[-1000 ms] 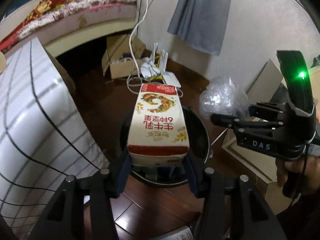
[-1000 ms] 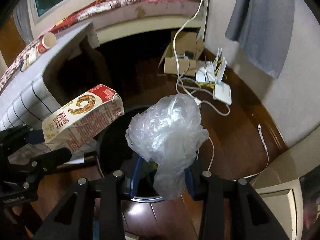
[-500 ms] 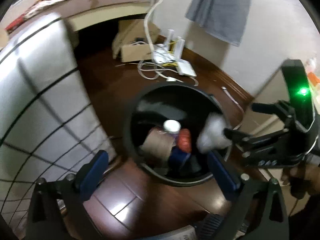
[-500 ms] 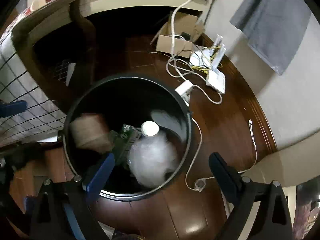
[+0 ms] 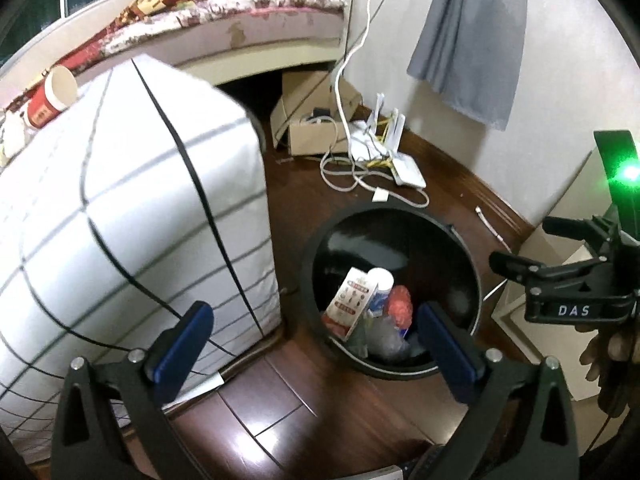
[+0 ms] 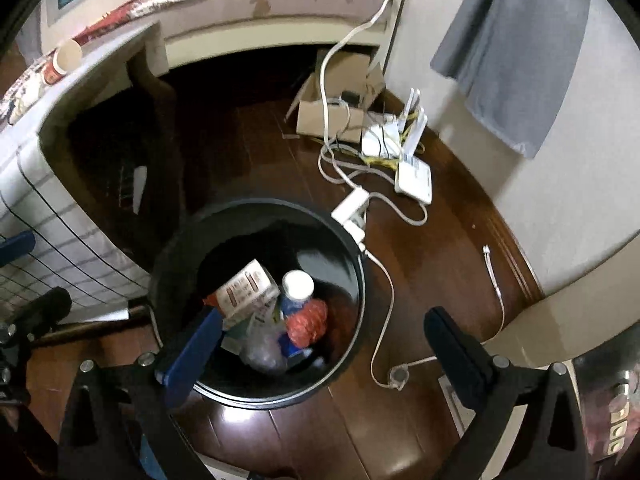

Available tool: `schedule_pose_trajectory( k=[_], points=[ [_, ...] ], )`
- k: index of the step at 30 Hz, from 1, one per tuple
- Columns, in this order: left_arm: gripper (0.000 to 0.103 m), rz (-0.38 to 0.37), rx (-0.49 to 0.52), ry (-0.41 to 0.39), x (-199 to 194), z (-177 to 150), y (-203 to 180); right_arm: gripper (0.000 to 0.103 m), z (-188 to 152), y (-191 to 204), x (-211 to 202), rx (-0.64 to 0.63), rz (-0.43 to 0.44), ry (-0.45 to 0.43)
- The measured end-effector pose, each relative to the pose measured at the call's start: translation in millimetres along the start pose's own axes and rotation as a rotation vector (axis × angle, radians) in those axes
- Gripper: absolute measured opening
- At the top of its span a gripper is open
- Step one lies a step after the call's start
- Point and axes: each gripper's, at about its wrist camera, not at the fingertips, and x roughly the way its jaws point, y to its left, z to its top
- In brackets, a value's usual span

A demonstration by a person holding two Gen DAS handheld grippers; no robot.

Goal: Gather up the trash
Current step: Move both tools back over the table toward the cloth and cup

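The left gripper [image 5: 316, 344] hangs over the dark wooden floor [image 5: 280, 408] with its jaws spread wide and nothing between the blue pads [image 5: 182, 348]. The right gripper [image 6: 320, 354] is spread just as wide and holds nothing; its left pad sits in front of the near rim of the bin, its right one over bare floor. In the left wrist view the right gripper shows at the right edge with a green light [image 5: 630, 172] on it and a hand [image 5: 612, 364] under it.

Just beyond both grippers stands the round black bin [image 5: 308, 264], upright on the floor, and the trash lies in its bottom. A carton [image 6: 244, 288] leans tilted against the left of the pile. Beside it stands a bottle with a white cap [image 6: 298, 285], and a crumpled red wrapper [image 6: 308, 322] touches the bottle on its right. A clear plastic bag [image 6: 262, 350] lies at the near side of the heap, below the carton.

To the left of the bin, close to it, rises a table draped in a white cloth with dark grid lines [image 5: 132, 216]. A paper cup [image 5: 52, 98] lies on its side on the far part of the cloth.

Past the bin, white cables [image 6: 340, 168] trail over the floor to a power strip [image 6: 352, 210] by the bin's far rim and to a white router [image 6: 414, 180]. Farther back an open cardboard box [image 5: 312, 128] sits by the wall. A grey cloth [image 5: 468, 40] hangs on the wall, and a bed with a patterned cover [image 5: 240, 4] runs along the back.
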Motion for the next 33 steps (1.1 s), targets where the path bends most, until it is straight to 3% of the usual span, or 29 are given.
schedule_pose_trajectory(
  k=[10,33],
  points=[
    [0.102,0.057,-0.037,-0.104,-43.3,16.7,16.3,0.102,22.2,16.2,-46.4,-0.004,0.011,-0.111],
    [0.102,0.173,-0.115,-0.185,-86.3,23.6,79.2,0.102,55.2,82.1,-88.6,-0.102,0.103,-0.222]
  ],
)
